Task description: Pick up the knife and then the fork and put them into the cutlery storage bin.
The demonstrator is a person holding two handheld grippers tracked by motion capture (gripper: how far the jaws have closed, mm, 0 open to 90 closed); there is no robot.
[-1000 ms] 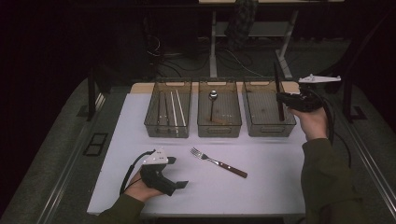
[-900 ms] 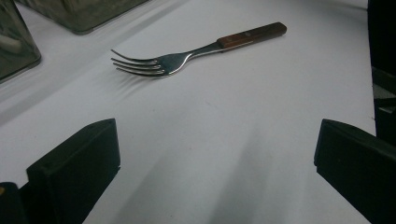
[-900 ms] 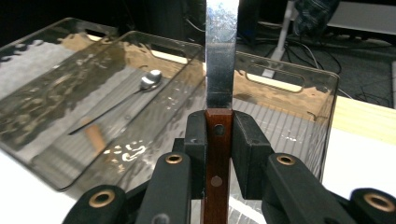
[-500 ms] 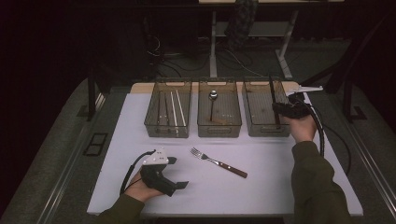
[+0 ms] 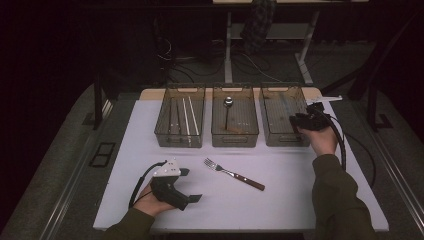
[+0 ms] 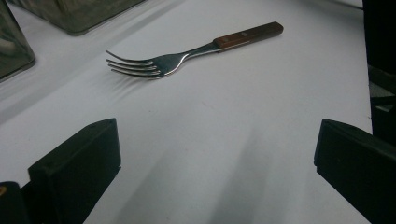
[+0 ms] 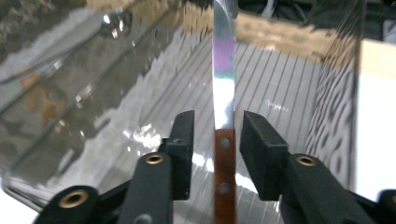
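A dark room surrounds the white table (image 5: pixel 280 200), where three clear plastic bins sit in a row at the far edge. From the high view I cannot make out the contents of the right bin (image 5: pixel 284 114); its ribbed, see-through walls blur what lies inside. The left bin (image 5: pixel 180 116) holds thin pale sticks, the middle bin (image 5: pixel 235 116) a spoon (image 5: pixel 228 112) with a round bowl. My right gripper (image 7: pixel 215 135) hangs over the right bin, its black jaws a little apart on either side of a knife (image 7: pixel 224 93); the shiny steel blade runs up between them and the riveted wooden handle is cut off at the bottom edge. Whether the pads touch the handle, I cannot tell. My left gripper (image 6: pixel 215 154) rests low on the table with jaws spread wide and empty. A fork (image 6: pixel 187 53), steel tines and wooden handle, lies flat just ahead of it, apart from both fingers.
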